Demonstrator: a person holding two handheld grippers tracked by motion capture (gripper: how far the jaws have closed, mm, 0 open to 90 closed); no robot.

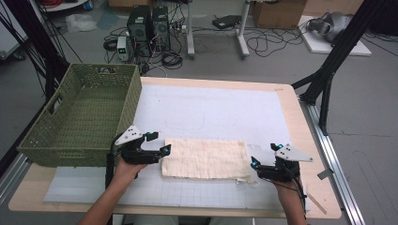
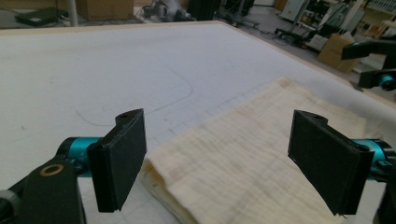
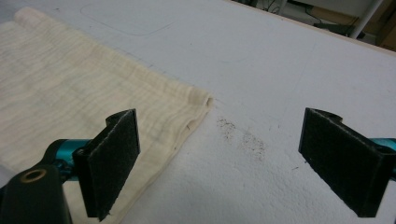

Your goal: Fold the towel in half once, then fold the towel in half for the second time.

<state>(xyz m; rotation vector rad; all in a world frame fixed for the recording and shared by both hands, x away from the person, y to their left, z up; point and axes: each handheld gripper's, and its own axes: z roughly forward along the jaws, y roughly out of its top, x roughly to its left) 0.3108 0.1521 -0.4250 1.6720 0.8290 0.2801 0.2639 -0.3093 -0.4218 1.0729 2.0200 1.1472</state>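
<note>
While flanking cloth, level hands.

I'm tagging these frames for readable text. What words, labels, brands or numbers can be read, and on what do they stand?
None can be read.
The folded cream cloth, the green woven basket and the white mat carry no lettering; the mat bears only faint drawn outlines and a grid.
The cardboard boxes and computer towers on the floor are too small and blurred to show any print.
</note>
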